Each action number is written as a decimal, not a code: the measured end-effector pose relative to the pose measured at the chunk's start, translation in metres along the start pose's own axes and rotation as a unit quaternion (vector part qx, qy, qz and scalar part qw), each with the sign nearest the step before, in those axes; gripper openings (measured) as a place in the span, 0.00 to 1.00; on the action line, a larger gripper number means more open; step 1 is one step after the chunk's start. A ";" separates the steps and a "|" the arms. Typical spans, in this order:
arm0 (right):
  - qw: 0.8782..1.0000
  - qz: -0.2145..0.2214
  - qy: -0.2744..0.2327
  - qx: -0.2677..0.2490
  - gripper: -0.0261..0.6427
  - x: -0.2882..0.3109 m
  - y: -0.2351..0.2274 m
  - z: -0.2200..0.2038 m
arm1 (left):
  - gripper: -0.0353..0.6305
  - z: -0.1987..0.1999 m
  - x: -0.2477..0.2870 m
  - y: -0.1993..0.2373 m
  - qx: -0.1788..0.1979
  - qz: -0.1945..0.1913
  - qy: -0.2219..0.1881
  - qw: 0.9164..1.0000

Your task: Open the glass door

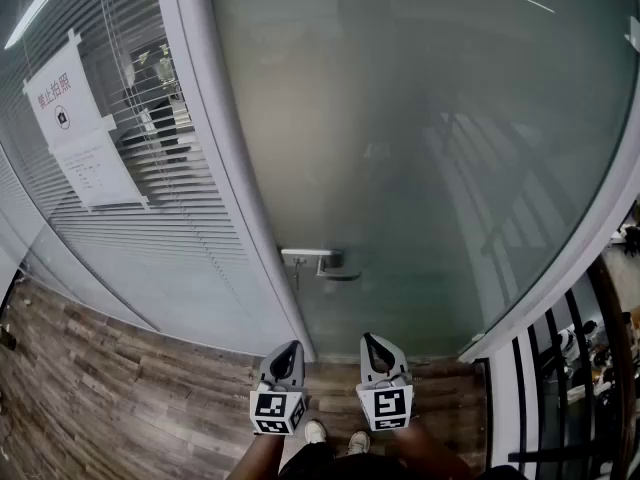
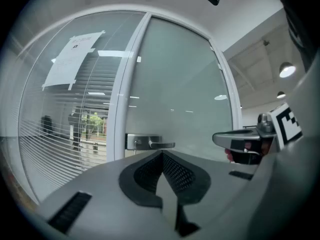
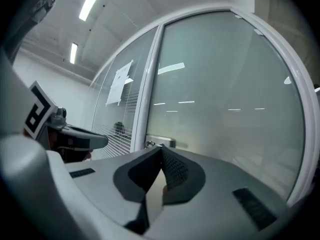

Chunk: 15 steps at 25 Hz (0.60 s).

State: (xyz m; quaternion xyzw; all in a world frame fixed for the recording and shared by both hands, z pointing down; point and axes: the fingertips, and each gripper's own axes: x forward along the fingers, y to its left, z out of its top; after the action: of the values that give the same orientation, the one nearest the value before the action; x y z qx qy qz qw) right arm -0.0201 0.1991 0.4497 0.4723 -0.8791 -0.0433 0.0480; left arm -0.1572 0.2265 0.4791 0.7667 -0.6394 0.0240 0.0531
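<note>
The frosted glass door (image 1: 420, 158) stands shut ahead of me. Its metal lever handle (image 1: 325, 263) sits on the door's left edge, beside the white frame post (image 1: 235, 188). My left gripper (image 1: 293, 348) and right gripper (image 1: 369, 340) are held side by side below the handle, apart from it, both pointing at the door. In the left gripper view the jaws meet at a point (image 2: 161, 154) with nothing between them, and the handle (image 2: 150, 143) shows just above the tip. The right gripper (image 3: 161, 149) is likewise shut and empty, with the handle plate (image 3: 161, 142) just behind its tip.
Left of the post is a glass wall with blinds (image 1: 150, 198) and taped paper notices (image 1: 78, 128). A black railing (image 1: 555, 368) stands at the right. My shoes (image 1: 316, 431) are on the wood floor (image 1: 120, 398) close to the door.
</note>
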 end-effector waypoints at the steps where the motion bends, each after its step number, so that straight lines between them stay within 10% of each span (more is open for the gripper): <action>1: 1.000 -0.001 0.000 0.000 0.06 0.006 -0.002 0.000 | 0.06 0.001 0.005 0.001 -0.005 -0.005 0.006 1.000; 15: 0.999 0.016 0.033 -0.036 0.06 0.124 -0.010 -0.006 | 0.06 0.006 0.099 0.067 0.016 -0.041 -0.003 0.999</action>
State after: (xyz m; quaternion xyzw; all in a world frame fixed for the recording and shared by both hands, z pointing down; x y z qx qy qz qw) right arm -0.0786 0.0901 0.4600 0.4575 -0.8822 -0.0585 0.0950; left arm -0.2052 0.1168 0.4870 0.7929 -0.6073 0.0295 0.0396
